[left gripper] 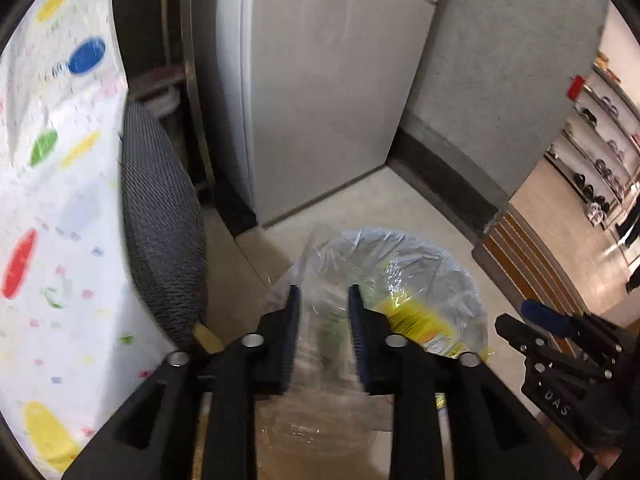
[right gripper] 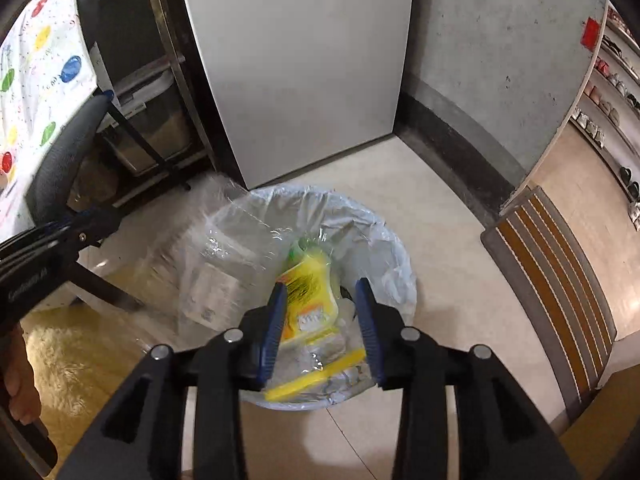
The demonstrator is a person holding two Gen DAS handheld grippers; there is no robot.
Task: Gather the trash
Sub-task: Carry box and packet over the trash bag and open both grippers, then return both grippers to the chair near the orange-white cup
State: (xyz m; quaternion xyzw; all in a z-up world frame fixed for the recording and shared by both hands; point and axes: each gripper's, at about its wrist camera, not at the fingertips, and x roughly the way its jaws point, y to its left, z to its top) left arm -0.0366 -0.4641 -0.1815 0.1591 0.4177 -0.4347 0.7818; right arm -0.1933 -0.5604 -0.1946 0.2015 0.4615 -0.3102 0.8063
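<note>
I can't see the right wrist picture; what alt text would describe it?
The right gripper, open and holding nothing, hangs above a trash bin lined with clear plastic, where a yellow package lies among crumpled wrappers. A white fridge stands behind it, and the left gripper shows at the left edge.

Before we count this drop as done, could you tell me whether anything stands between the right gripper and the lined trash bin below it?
Nothing visible does. The right gripper hangs with open jaws directly over the bin, whose clear liner mouth gapes upward. Inside lies a yellow package; a clear plastic wrapper droops over the bin's left rim, off to the side.
</note>
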